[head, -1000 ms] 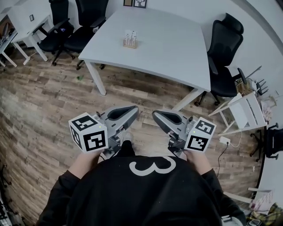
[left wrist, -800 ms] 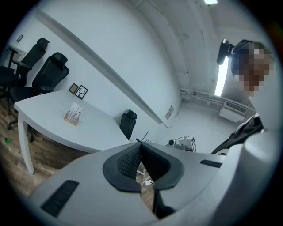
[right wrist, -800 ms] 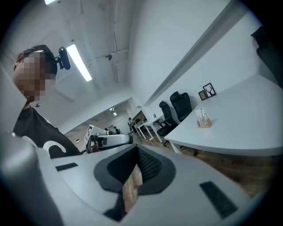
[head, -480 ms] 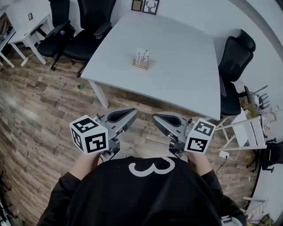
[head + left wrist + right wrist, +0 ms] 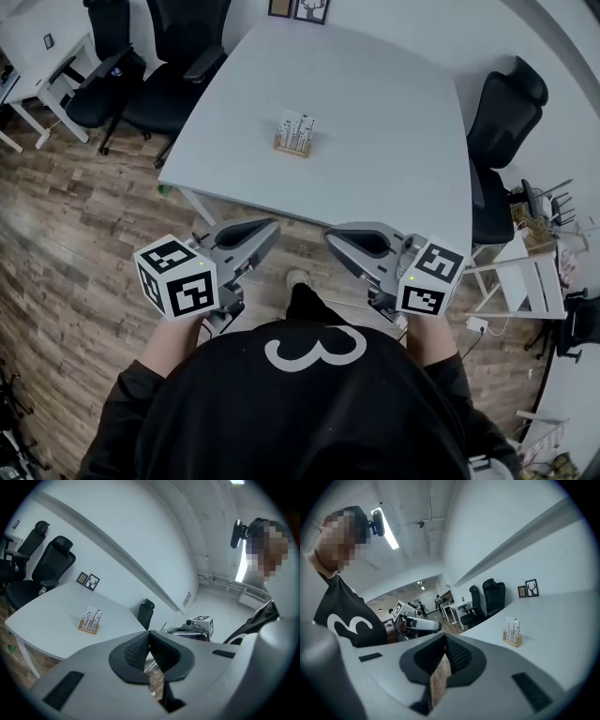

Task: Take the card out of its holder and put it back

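Note:
A white card with a dark tree print stands upright in a small wooden holder [image 5: 294, 143] near the middle of the white table [image 5: 394, 159]. The card [image 5: 91, 616] and its holder [image 5: 512, 641] also show in both gripper views, far ahead of the jaws. My left gripper [image 5: 270, 226] hovers over the floor just short of the table's near edge, shut and empty. My right gripper [image 5: 331, 240] is level with it at the right, also shut with nothing in it. Both are well short of the card. In each gripper view the black pads [image 5: 140, 648] [image 5: 457, 656] meet.
Black office chairs stand at the table's far left [image 5: 169, 84] and right side [image 5: 497, 141]. Two small framed pictures [image 5: 300, 9] lean at the table's far edge. A white rack [image 5: 530, 272] and a cable lie at the right. A second desk [image 5: 47, 37] is at the far left.
The table's near edge has come closer to both grippers as the person steps toward it. Both grippers stay shut and side by side.

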Demonstrator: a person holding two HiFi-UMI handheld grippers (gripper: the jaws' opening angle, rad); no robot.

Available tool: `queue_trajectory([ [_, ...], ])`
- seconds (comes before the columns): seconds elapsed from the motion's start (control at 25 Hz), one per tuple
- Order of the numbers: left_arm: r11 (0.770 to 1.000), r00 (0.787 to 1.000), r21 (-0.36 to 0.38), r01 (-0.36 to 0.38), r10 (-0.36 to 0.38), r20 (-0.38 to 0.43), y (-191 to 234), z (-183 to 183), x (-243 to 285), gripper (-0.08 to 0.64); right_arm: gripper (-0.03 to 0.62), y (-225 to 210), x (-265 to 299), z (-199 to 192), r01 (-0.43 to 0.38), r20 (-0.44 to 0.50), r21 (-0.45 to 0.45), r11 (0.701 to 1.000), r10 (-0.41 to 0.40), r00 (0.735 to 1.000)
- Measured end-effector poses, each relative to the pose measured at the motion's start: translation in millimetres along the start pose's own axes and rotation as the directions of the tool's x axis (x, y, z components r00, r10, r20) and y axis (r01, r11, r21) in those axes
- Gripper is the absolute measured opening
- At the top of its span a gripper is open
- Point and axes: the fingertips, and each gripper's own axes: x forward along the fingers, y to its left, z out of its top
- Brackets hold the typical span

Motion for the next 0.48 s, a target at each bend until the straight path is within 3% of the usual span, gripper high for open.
queue_trajectory([
  [0.48,0.993,0.995,-0.066,-0.098,0.097,-0.017,83.9,35.2,63.1,0.011,0.011,-129.2,30.8,24.8,-0.056,0.026,0.063,0.996,0.055,0.998],
])
